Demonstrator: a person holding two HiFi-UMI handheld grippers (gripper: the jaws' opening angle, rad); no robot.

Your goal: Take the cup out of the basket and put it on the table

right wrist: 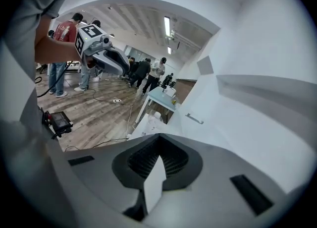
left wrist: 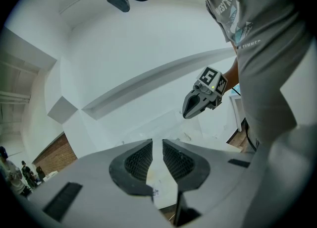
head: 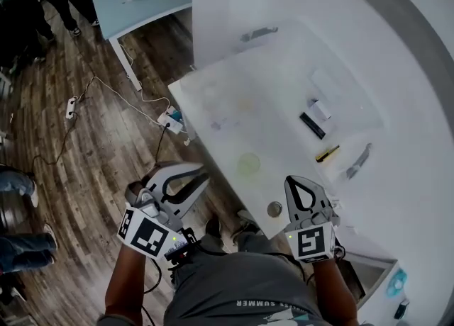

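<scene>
Faintly, through the glare in the head view, a pale green translucent round cup (head: 248, 164) shows on the white table (head: 234, 98). It sits close to the table's near edge and touches neither gripper.

Nearer the edge and a little to its right lies a small round grey metal piece (head: 274, 209), just beside the tips of the right gripper (head: 296, 181). That gripper's fingers are clenched. In the right gripper view the 2 black ribbed pads (right wrist: 171, 158) meet at their tips and nothing is caught between them.

Farther across the table lie a flat black bar (head: 312, 125), a small yellow piece (head: 327, 154) and a grey utensil (head: 358, 161). All 3 are well apart from the cup, and the glare hides their finer detail.

The left gripper (head: 204, 174) hangs off the table's near corner, over the brown wooden floor (head: 92, 147). Its fingers are released, with only a narrow gap between them. In the left gripper view the white tabletop shows through that gap, with nothing held there. The same view catches the right gripper above the table with its tips together.

On the floor lies a white power strip (head: 71, 107) with a thin cable running toward the table. Beyond it stands a light blue table (head: 142, 2) with small items on it, and several people stand farther back in the room.
</scene>
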